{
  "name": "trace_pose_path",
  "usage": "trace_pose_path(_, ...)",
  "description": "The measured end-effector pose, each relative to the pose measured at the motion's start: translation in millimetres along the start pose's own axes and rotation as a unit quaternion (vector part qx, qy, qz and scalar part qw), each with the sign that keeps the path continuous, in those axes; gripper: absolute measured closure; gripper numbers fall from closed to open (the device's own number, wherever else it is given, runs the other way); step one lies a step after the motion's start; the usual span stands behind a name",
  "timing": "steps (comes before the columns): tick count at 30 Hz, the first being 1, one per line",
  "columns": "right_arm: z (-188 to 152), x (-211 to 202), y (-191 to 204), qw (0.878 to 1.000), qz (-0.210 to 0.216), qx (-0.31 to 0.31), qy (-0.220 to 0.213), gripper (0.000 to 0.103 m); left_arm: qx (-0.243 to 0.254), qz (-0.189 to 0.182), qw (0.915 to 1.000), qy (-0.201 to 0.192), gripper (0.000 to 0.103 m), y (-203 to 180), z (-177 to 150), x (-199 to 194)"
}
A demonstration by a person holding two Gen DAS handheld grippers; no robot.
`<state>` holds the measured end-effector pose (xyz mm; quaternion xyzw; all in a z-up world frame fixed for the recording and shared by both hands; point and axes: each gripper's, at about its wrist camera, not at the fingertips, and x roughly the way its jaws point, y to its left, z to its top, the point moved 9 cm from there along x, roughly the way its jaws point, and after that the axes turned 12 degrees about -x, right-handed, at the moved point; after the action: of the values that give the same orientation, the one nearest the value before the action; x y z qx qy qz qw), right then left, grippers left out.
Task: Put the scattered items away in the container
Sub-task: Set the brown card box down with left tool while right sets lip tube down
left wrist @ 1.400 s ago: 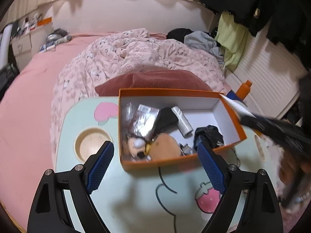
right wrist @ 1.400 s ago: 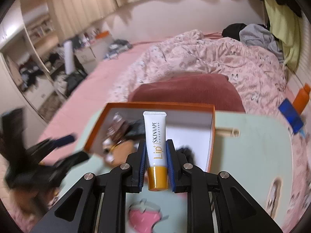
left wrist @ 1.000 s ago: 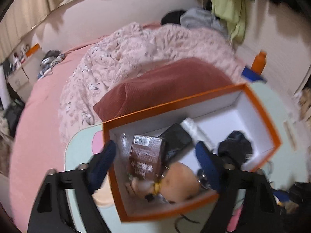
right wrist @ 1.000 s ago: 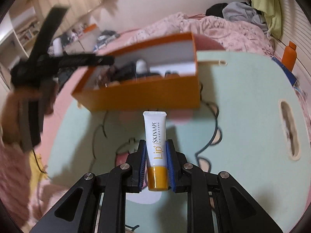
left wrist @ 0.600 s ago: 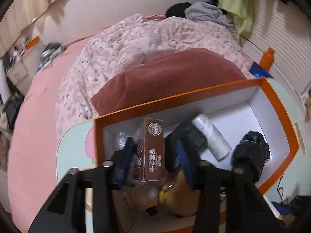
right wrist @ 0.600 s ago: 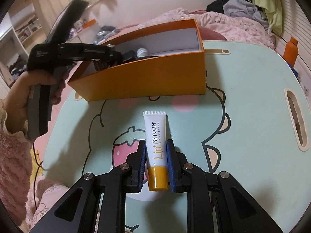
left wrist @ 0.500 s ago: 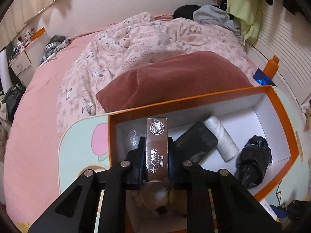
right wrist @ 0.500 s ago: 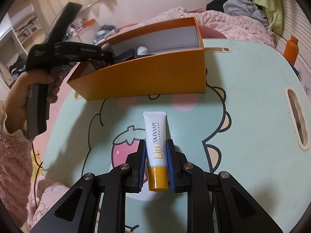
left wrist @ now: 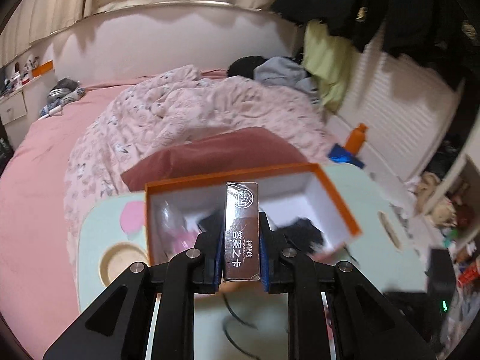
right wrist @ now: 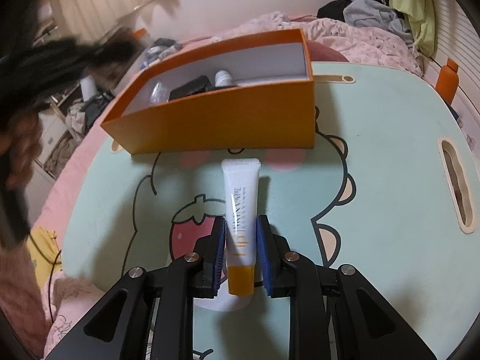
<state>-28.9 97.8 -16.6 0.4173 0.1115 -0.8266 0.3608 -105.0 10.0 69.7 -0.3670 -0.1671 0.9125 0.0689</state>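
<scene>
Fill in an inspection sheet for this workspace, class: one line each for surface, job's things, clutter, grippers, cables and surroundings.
Surface: mint cartoon-print table.
Job's things: orange box on the table, holding a black item, a white roll and more; brown card box; lip-balm tube lying in front of the orange box.
Clutter: nothing seen loose besides the tube.
Grippers: left gripper shut on the card box above the orange box; right gripper opening, tube between its pads.
Cables: dark cable off the table's left edge.
Surroundings: bed with pink quilt; maroon cushion.

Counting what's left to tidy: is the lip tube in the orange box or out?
Out. The tube lies on the table before the box, between the right gripper's opening jaws.
</scene>
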Motion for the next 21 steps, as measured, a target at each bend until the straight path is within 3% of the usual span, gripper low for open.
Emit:
trace_pose_path(5,8.5,-29.3,-5.7,0.997,0.0,0.015,-0.074,0.046,-0.02,-0.027,0.9988,0.037,0.083,-1.5,-63.8,-4.1)
trace_pose_path(11,8.7,-28.9,-12.0,0.997,0.0,0.028,-0.071,0.045,-0.052,0.01,0.9964,0.066,0.083,17.7,-127.6,22.1)
trace_pose_path(16,6.4,-27.5,-11.5,0.998,0.0,0.023,-0.064,0.045,-0.062,0.012,0.9958,0.066,0.081,19.9,-133.1,25.5)
trace_pose_path(19,4.7,-26.5,-11.2,0.998,0.001,0.024,-0.063,0.045,-0.066,0.023,0.9956,0.063,0.063,22.1,-137.3,25.2)
trace_pose_path(21,4.0,-26.1,-11.8,0.998,0.002,0.025,-0.061,0.045,-0.065,0.042,0.9958,0.049,0.034,26.0,-135.8,22.1)
